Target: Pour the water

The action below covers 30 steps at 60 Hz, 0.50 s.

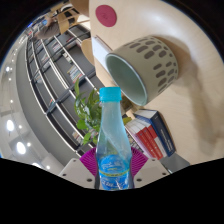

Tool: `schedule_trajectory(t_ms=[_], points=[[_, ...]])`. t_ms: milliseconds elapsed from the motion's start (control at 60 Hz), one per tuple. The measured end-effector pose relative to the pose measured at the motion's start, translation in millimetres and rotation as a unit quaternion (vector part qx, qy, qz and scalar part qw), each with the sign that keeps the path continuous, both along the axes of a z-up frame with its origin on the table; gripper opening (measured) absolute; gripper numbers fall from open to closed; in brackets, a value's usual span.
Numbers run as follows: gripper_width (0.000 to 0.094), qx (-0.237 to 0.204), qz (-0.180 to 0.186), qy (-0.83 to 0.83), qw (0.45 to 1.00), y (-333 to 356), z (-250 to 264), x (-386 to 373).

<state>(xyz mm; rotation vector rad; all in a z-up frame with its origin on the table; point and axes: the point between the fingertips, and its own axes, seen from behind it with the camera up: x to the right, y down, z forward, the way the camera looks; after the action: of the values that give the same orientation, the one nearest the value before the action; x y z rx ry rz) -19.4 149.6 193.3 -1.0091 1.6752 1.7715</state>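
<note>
A pale tabletop [185,105] fills one side of the tilted view, with a stack of books [152,133] lying on it and a round pink disc [105,14] farther off. A leafy green plant [87,108] stands beside the books. Beyond it run long railings [50,75] of an open, multi-level hall, lit by small round ceiling lights [20,147].
</note>
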Motion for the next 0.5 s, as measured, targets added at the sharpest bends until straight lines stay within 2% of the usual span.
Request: schedule_trajectory(t_ms=[17, 167, 300, 383, 500], points=[[0.0412, 0.003, 0.001, -0.009, 1.0, -2, 3, 1], [0.0408, 0.046, 0.01, -0.139, 0.989, -8, 46, 9], [0.0408, 0.098, -0.004, -0.282, 0.954, -10, 101, 34], [0.0408, 0.113, 0.011, -0.429, 0.896, -5, 118, 46], [0.0409, 0.127, 0.001, -0.62, 0.774, -3, 139, 85]])
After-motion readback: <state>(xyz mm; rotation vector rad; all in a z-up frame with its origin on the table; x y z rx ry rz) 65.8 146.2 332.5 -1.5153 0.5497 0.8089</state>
